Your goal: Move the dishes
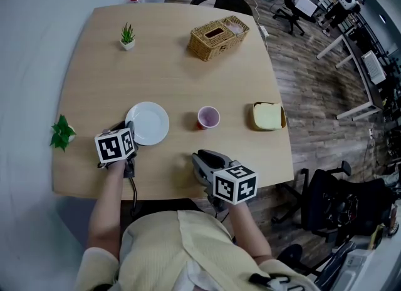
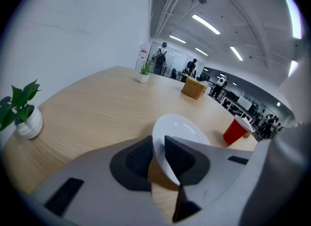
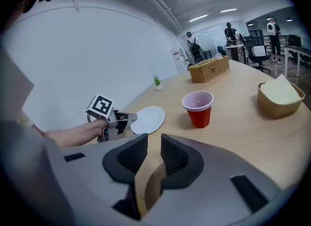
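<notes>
gripping the near rim of the white plate (image 2: 181, 127), the left gripper (image 2: 158, 146) has its jaws closed on the thin edge, with the plate resting on the table (image 1: 188, 77) to the left of the red cup (image 1: 208, 117). the right gripper (image 3: 154, 148) hovers at the table's near edge, jaws slightly apart with nothing between them. the hold is on one edge only, so a quick lift could let the plate tilt or slip free, and a careless sweep to the right could topple the cup.
</notes>
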`<state>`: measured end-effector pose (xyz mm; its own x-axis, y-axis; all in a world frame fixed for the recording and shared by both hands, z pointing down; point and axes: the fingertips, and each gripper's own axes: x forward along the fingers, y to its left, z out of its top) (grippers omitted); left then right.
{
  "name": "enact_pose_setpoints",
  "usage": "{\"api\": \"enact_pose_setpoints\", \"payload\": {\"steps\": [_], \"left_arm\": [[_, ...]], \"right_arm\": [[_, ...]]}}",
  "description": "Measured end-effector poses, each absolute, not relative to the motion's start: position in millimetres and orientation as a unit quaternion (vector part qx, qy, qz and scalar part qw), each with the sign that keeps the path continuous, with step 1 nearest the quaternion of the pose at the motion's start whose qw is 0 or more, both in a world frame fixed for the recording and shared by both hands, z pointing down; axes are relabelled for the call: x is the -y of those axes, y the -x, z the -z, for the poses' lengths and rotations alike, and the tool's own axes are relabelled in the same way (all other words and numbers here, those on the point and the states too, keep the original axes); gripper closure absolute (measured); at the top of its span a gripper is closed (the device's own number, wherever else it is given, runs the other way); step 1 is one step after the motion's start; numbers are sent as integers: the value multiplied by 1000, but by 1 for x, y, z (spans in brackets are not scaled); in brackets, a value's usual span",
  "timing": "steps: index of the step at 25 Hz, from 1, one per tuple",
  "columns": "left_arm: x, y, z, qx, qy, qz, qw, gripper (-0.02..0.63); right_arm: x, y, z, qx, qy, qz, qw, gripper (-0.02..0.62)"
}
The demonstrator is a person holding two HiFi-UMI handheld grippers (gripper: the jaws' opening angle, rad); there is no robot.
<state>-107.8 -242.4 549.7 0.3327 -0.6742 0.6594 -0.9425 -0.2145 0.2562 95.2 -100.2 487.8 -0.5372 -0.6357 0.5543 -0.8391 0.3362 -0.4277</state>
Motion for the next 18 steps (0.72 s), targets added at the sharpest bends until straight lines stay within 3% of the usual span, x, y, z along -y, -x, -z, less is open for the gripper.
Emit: {"api": "enact_pose_setpoints", "payload": {"steps": [11, 18], "left_arm": [[232, 99, -493, 493, -789, -42, 365, 575], [213, 106, -460, 480, -806, 8, 345, 580]], "right_arm": [[100, -88, -485, 810, -448, -353, 138, 514], [99, -80, -485, 817, -435, -353, 138, 518]]}}
